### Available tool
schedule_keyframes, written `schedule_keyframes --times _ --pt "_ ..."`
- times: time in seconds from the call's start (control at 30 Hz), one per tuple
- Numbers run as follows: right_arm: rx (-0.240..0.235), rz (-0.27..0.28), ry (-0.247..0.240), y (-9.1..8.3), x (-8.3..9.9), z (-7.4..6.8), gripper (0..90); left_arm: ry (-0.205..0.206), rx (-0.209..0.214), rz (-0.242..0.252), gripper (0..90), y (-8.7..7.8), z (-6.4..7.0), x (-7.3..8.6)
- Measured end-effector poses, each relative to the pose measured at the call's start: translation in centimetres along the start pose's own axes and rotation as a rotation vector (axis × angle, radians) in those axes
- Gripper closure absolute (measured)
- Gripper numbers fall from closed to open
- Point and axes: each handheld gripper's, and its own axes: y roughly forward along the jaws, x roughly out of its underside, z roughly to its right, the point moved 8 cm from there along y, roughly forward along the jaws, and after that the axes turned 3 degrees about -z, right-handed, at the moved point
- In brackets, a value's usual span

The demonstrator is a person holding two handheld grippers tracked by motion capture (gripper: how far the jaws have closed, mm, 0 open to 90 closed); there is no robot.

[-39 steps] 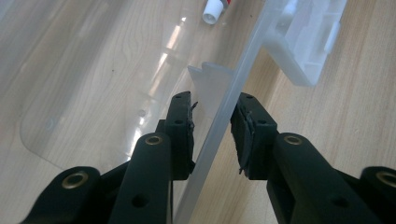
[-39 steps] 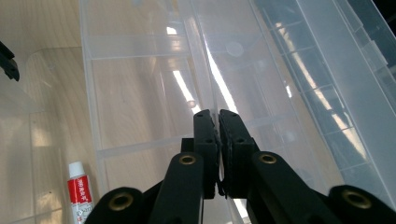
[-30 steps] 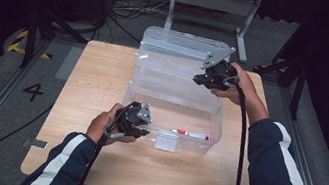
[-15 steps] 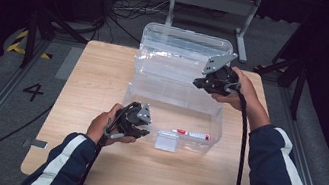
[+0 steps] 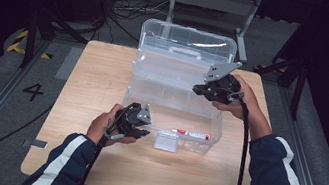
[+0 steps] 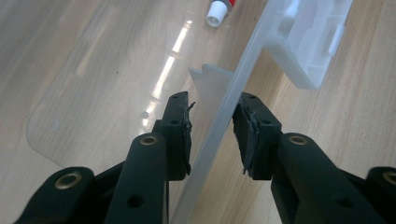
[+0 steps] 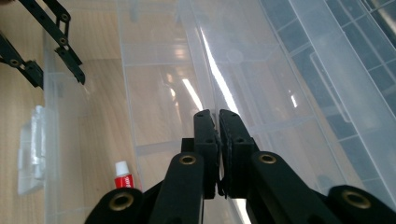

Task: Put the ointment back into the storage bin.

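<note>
In the left gripper view the red-and-white tube (image 6: 220,10) is cut off by the top edge, so only its white cap end shows, and the latch (image 6: 312,42) runs past that edge too. In the right gripper view the tube (image 7: 123,175) is half hidden behind the right gripper (image 7: 218,122). Its printing is too small to read in the high view.

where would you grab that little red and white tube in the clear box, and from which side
Take the tube across the middle of its body, coming straight down through the open top of the clear box. It lies flat on the box floor, parallel and close to the front wall, so a side approach is blocked. Set the tongs across its width, one jaw toward the wall, one toward the box middle.
</note>
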Motion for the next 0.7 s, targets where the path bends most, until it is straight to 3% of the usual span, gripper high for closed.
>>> schedule_keyframes --times 0.13,0.47,0.7 --pt "-0.027 0.053 0.038 -0.1 0.4 -0.3 86.7 0.0 -0.012 0.004 66.0 0.0 0.0 0.0" --pt "-0.014 0.088 0.024 -0.2 0.7 -1.3 86.0 -0.008 -0.04 0.023 64.1 0.1 0.1 0.0" --pt "-0.016 0.134 0.04 -0.1 0.9 -1.7 85.4 -0.015 -0.051 0.039 62.9 0.1 0.2 -0.1"
